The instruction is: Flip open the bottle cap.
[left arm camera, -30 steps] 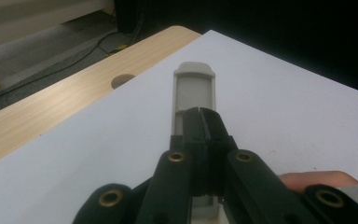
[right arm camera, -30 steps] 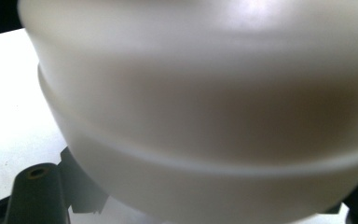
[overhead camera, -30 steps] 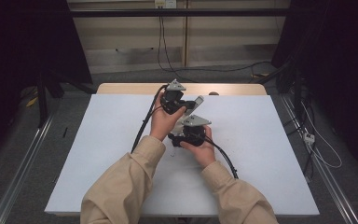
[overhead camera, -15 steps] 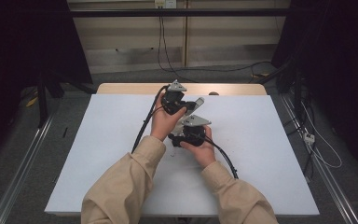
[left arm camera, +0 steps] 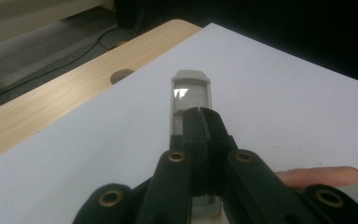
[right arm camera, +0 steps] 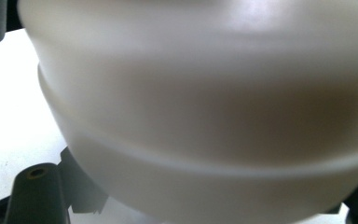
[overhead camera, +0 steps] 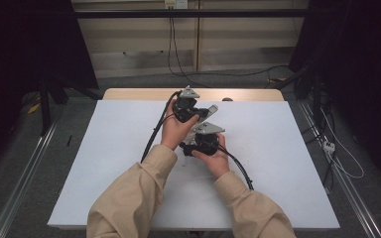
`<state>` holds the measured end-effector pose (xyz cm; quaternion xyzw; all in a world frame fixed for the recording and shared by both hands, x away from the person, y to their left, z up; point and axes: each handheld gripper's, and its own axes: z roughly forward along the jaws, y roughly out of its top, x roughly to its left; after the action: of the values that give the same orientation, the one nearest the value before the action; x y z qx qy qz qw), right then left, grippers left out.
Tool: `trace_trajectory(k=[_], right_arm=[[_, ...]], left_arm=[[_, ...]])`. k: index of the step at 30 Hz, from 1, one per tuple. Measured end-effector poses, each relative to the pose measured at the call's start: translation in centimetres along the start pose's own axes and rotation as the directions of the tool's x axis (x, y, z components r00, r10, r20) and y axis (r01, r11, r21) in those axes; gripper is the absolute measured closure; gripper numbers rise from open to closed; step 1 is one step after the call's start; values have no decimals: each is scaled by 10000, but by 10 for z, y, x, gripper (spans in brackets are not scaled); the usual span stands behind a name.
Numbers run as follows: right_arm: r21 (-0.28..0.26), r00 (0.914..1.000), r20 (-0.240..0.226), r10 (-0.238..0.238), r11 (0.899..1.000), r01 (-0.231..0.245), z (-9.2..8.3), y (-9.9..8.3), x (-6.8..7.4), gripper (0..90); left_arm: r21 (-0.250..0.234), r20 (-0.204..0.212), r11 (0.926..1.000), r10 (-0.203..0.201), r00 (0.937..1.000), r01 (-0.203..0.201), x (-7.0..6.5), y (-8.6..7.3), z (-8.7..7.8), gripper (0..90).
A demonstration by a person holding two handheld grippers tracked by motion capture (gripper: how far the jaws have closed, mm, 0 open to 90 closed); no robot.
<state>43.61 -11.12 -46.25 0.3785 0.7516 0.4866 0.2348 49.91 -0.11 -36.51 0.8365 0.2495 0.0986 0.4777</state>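
In the high view, the person holds both grippers close together above the middle of the white table [overhead camera: 104, 163]. The left gripper [overhead camera: 198, 113] is a little farther from the person than the right gripper [overhead camera: 194, 145]. A pale grey object [overhead camera: 209, 111] sticks out from the left gripper toward the far right side of the table. I judge that the two tools are near each other because they share this one piece.

In the left gripper view, the two black jaws are pressed together on the pale grey object [left arm camera: 191, 95], so it is held firmly by a thin edge. It looks like a small rectangular plastic part, beige-grey, with a rounded end and a shiny clear window. It hangs above the table, near the wooden edge [left arm camera: 51, 100] that has a round hole. A fingertip [left arm camera: 324, 175] shows at the right.

In the right gripper view, a white rounded body [right arm camera: 205, 107], blurred because it is very close, sits between the jaws. They seem nearly closed on it, though the contact itself is hidden.
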Motion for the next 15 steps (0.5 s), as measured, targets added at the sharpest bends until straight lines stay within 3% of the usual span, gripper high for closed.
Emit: trace_trajectory(k=[15], right_arm=[[31, 10000, 49, -23, 10000, 23, -1, 0, 1, 152]], left_arm=[[-181, -32, 9997, -178, 9998, 177, 0, -1, -12, 851]])
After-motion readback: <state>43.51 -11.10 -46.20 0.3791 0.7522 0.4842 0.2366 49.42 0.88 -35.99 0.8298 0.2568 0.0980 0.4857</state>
